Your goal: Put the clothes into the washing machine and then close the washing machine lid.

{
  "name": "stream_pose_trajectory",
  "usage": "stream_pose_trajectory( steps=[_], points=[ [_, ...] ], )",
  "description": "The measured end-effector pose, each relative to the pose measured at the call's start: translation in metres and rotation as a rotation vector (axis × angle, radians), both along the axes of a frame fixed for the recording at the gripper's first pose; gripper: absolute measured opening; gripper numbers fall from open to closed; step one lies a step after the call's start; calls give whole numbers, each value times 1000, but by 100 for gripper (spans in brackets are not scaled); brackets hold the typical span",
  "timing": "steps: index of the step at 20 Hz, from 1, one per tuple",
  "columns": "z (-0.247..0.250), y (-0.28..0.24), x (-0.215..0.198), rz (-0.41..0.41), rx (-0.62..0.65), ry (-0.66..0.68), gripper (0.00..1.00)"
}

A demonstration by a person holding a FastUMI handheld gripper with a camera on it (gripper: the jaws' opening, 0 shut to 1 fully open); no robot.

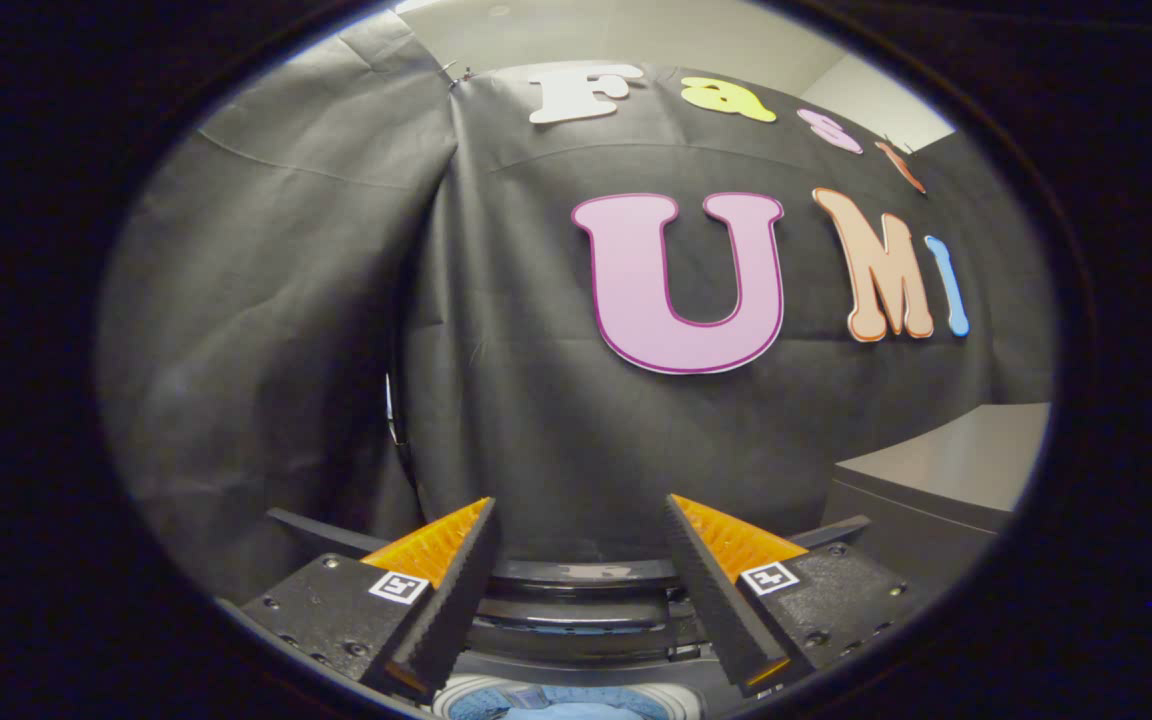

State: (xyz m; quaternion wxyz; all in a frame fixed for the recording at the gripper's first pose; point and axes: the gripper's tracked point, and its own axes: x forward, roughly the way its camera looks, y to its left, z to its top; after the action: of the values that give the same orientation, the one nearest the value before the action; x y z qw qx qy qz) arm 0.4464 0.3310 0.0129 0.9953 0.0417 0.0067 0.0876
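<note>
Now the gripper (581,560) hangs with its two fingers (456,590) spread wide and nothing between them. Low and near, between the fingers, sits the washing machine (576,600), its round drum opening facing upward with blue clothes (566,706) inside. A grey counter (946,460) stands far right.

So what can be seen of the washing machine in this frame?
Little of the washing machine shows: a dark, glossy curved rim low between the open fingers, with a round pale opening below it holding something blue, probably cloth. The gripper hovers above, holding nothing. I cannot tell where the lid is.
</note>
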Motion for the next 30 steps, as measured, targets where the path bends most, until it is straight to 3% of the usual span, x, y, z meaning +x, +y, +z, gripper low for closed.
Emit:
stream_pose_trajectory(
  steps=[30],
  points=[
    [-15,-9,-42,3,5,-107,100]
  ],
)
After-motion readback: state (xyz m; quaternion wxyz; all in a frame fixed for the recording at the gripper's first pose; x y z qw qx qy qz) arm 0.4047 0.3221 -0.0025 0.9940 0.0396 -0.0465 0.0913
